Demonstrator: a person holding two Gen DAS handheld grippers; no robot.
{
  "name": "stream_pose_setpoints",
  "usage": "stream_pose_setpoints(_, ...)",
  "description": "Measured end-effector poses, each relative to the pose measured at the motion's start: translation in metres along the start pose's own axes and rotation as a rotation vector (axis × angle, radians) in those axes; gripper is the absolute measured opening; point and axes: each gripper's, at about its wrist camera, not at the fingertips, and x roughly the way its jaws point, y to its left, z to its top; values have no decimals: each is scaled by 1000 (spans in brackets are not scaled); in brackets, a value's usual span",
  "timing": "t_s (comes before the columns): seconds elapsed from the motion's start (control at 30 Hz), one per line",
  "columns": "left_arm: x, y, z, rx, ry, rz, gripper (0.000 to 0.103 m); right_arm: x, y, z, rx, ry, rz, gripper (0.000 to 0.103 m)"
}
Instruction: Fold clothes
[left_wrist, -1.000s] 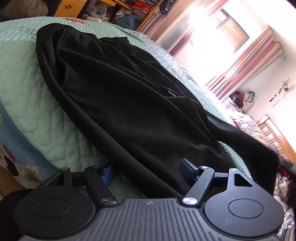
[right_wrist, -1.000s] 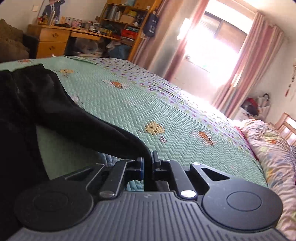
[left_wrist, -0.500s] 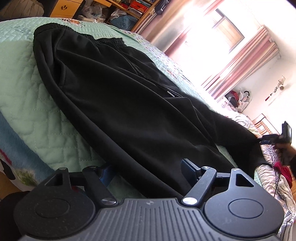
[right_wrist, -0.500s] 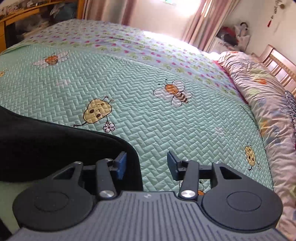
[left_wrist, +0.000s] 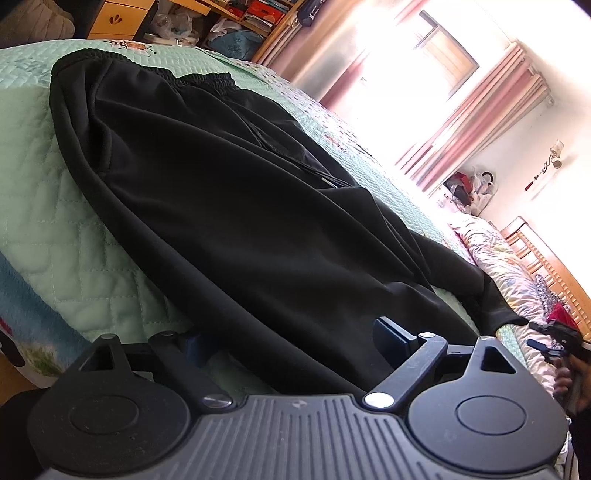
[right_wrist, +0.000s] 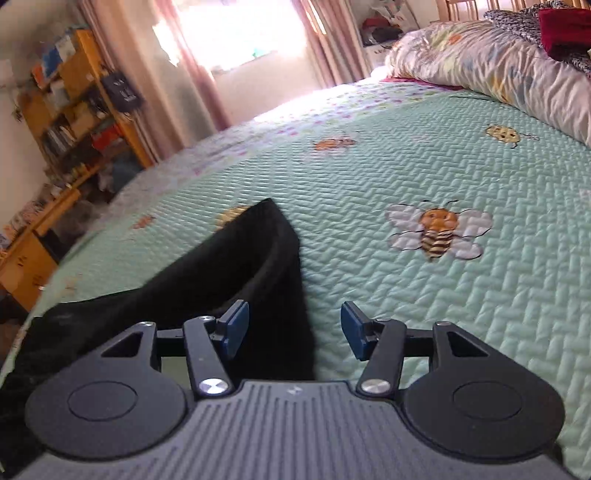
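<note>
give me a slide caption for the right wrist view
Right gripper opening beside black trouser cuff on bee-print quilt.

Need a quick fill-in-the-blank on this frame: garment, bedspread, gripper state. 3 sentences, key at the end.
1. The garment spread on the bed is a pair of trousers coloured ____.
2. The green quilt is embroidered with a striped insect, a ____.
3. The pads of the right gripper stand apart, so the trouser cuff is ____ gripped.

Missing words: black; bee; not
</note>
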Motion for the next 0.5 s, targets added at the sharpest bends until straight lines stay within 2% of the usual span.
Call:
stream_pose_setpoints(0.03, 0, -2, 0, 8, 2, 3, 92, -2, 6, -8, 14, -8, 24, 66)
stream_pose_setpoints(0.2, -2, -6, -2, 33, 2, 15, 92, 35, 23, -24, 112, 2, 52, 67)
stream_pose_setpoints(0.27, -3, -4, -2, 24, -2, 13, 92, 53, 33, -29, 77, 6, 6, 66)
stream_pose_setpoints(0.3, -3, -4, -2, 22, -2, 12, 92, 61, 36, -30, 39, 8, -57, 53)
stream_pose_setpoints(0.33, -3, -4, -2, 26, 1, 13, 92, 70, 38, -28, 3, 24, -96, 30)
stream_pose_setpoints(0.37, -3, -5, -2, 31, 4, 14, 92, 71, 37, -20, -16, 35, -94, 7)
stream_pose_setpoints(0.43, -3, -5, -1, 35, 8, 14, 92, 59, 34, 9, -39, -21, -98, 7)
stream_pose_setpoints(0.5, -2, -5, 0, 38, 13, 14, 93, 38, 23, 65, -45, -141, -148, 8)
